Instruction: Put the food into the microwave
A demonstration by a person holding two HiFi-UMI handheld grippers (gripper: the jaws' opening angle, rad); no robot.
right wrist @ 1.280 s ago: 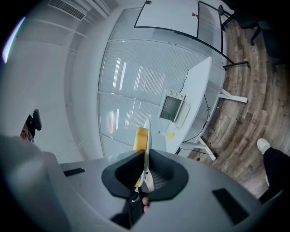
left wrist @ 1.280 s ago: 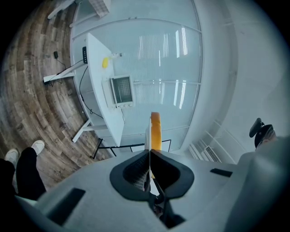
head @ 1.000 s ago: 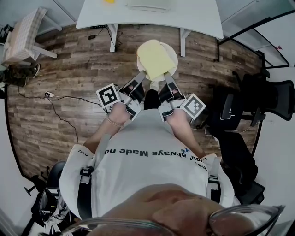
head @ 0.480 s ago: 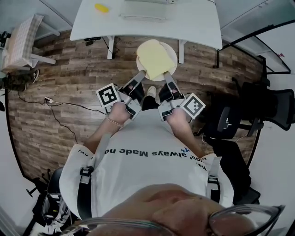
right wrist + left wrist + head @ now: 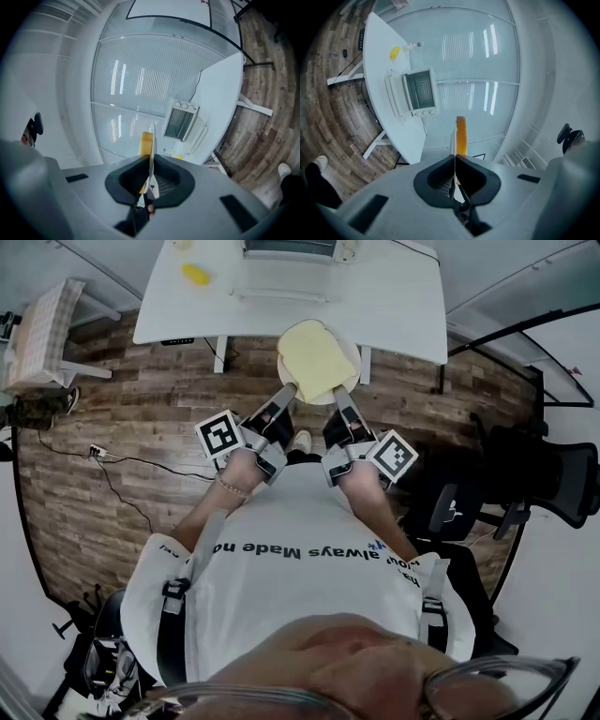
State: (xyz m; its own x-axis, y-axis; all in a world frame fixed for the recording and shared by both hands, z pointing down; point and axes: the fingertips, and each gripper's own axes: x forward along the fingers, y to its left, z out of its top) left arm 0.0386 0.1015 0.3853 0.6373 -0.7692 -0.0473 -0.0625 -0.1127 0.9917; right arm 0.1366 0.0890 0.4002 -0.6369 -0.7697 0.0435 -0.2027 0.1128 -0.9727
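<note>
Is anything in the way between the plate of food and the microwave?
Nothing visible. The left gripper and right gripper hold the plate at the table's near edge, microwave straight ahead; the yellow thing lies well left.

White printed T-shirt [image 5: 300, 592] — black harness straps [image 5: 172, 634]
</note>
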